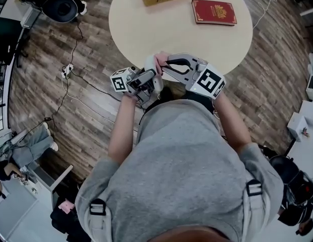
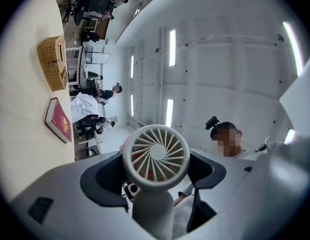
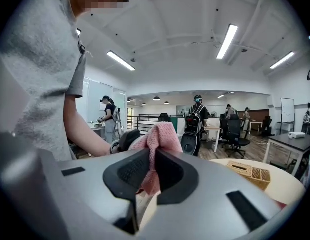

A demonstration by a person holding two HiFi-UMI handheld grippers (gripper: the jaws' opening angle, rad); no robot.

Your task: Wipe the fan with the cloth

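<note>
The person wears a grey short-sleeved T-shirt (image 1: 187, 155) with black strap buckles (image 1: 97, 206) at both shoulders. The left gripper (image 2: 154, 176) and right gripper (image 3: 151, 174) have pale grey shells, black pads (finely ribbed) and marker cubes (image 1: 211, 82) in black and white

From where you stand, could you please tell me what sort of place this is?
It looks like an open-plan office or shared workspace: desks with office chairs across the room, long strip lights on the ceiling, and a round table on wood-look flooring with trailing cables.
</note>
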